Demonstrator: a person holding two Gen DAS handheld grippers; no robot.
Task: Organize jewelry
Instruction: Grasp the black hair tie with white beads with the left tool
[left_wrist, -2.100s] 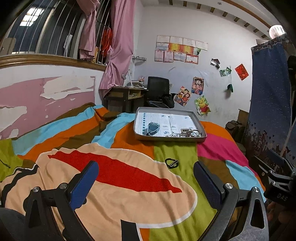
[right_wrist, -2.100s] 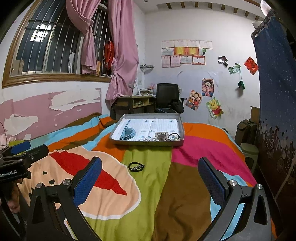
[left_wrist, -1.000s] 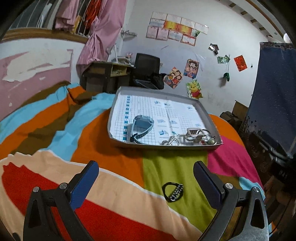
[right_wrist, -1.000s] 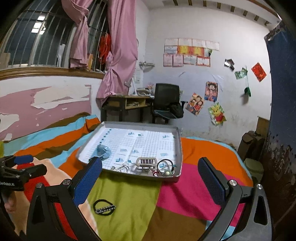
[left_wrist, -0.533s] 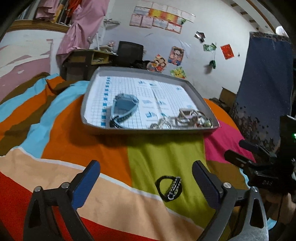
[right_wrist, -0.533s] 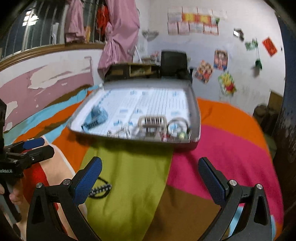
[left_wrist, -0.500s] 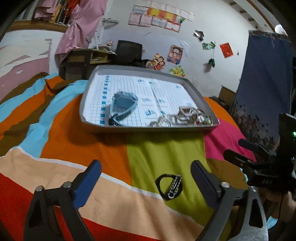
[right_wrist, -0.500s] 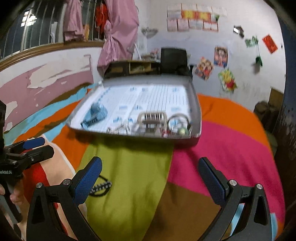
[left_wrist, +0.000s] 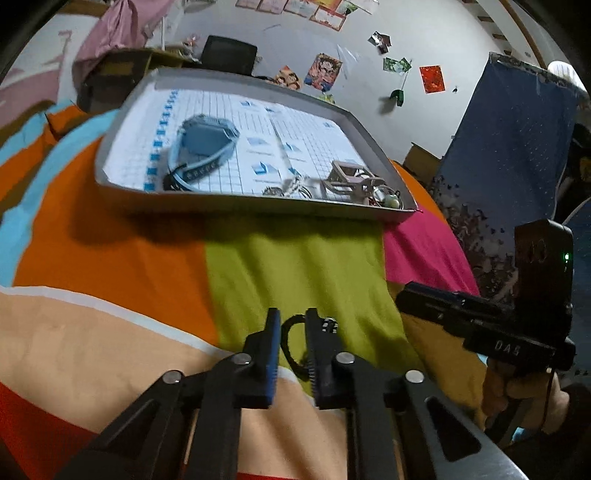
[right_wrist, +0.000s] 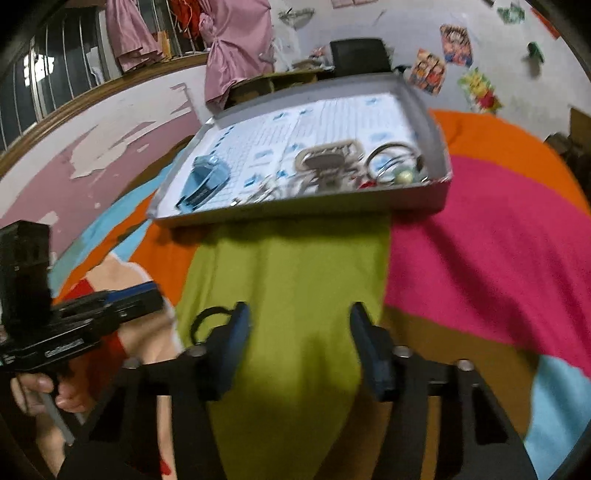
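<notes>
Black bracelet (left_wrist: 291, 347): lies on the lime-green patch of the striped bedspread (left_wrist: 295, 266), short of the tray, partly hidden by the left fingers.
Left gripper (left_wrist: 291, 332): jaws narrowed around the bracelet's loop; actual clamping contact, cannot tell.
Right gripper (right_wrist: 299, 325): jaws apart, nothing between them, over the green patch just right of the bracelet.
Grey tray (left_wrist: 229, 201): on the bedspread past the bracelet, grid paper liner inside.
Tray contents: blue watch (left_wrist: 201, 147) at left; metal clasp (right_wrist: 327, 158), rings (right_wrist: 393, 158) and a pale bead (right_wrist: 404, 177) bunched at the near right corner.
Obstruction: tray's near wall stands between bracelet and liner.
</notes>
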